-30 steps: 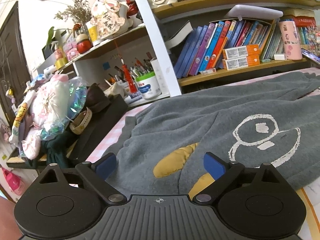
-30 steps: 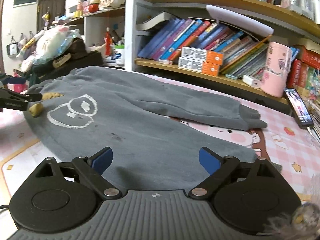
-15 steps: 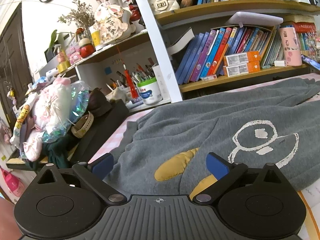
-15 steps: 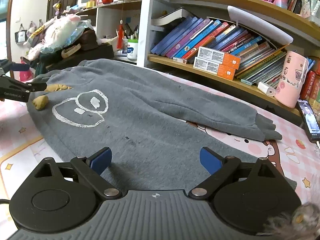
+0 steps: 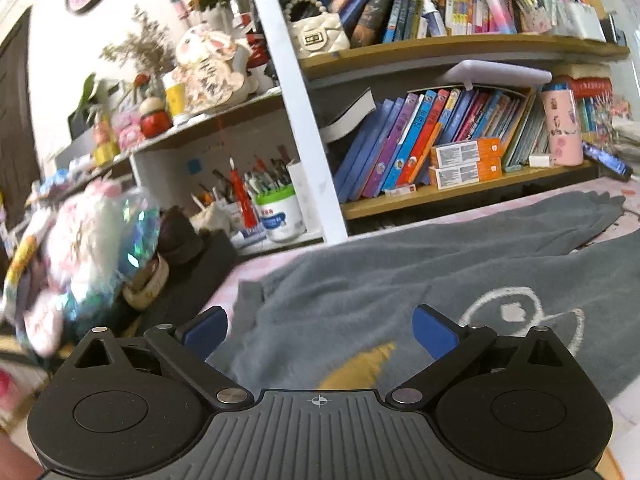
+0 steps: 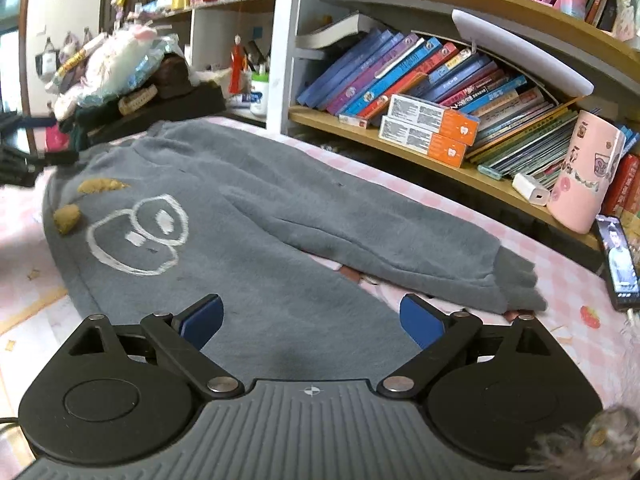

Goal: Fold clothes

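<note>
Bookshelves [image 6: 460, 92] are backing a pink-checked worktop [image 6: 568, 280] where grey trousers [image 6: 280, 240] are lying flat, unfolded. Left tool [image 5: 318, 334] and right tool [image 6: 310, 320] are hovering spread wide, empty. Risk: pinching a single layer, bunching the fabric.

No text can be read with certainty; the print on the orange boxes [image 6: 430, 128] and book spines [image 5: 404, 148] is too small.
</note>
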The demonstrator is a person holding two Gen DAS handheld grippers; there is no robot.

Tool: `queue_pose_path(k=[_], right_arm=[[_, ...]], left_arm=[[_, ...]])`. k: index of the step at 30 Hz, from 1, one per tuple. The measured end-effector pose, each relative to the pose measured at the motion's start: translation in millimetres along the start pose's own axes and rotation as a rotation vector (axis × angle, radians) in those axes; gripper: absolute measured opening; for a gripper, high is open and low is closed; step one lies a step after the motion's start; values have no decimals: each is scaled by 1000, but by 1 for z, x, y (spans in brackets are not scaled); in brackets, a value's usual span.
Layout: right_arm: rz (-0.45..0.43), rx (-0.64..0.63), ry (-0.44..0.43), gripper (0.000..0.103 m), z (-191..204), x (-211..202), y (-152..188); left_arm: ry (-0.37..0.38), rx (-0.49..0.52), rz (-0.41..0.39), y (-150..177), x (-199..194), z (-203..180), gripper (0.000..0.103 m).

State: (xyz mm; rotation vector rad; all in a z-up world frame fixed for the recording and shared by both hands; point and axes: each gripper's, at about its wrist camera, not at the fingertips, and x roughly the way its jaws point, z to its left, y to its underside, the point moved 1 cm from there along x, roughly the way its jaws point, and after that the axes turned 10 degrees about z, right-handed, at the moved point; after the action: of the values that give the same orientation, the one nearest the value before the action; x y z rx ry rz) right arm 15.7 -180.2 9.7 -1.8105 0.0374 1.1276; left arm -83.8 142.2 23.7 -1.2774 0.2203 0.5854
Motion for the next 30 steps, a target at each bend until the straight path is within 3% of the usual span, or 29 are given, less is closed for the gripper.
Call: queue_pose_path(k=[7, 13, 20, 25, 30], right_arm=[[48, 2, 14, 95, -25, 10, -18], [84, 17, 30, 95, -38, 25, -33], [119, -20, 43, 95, -49, 43, -47], [140, -56, 48, 95, -59, 56, -58], [144, -52, 34, 94, -84, 70, -76]], left_arm=[[42, 1, 10, -33, 20, 13, 103], [57, 68, 101, -48, 45, 3, 103], [67, 113, 126, -59, 67, -1, 103], [118, 165, 228, -67, 99, -5, 103], [120, 149, 256, -76, 127, 6, 103]])
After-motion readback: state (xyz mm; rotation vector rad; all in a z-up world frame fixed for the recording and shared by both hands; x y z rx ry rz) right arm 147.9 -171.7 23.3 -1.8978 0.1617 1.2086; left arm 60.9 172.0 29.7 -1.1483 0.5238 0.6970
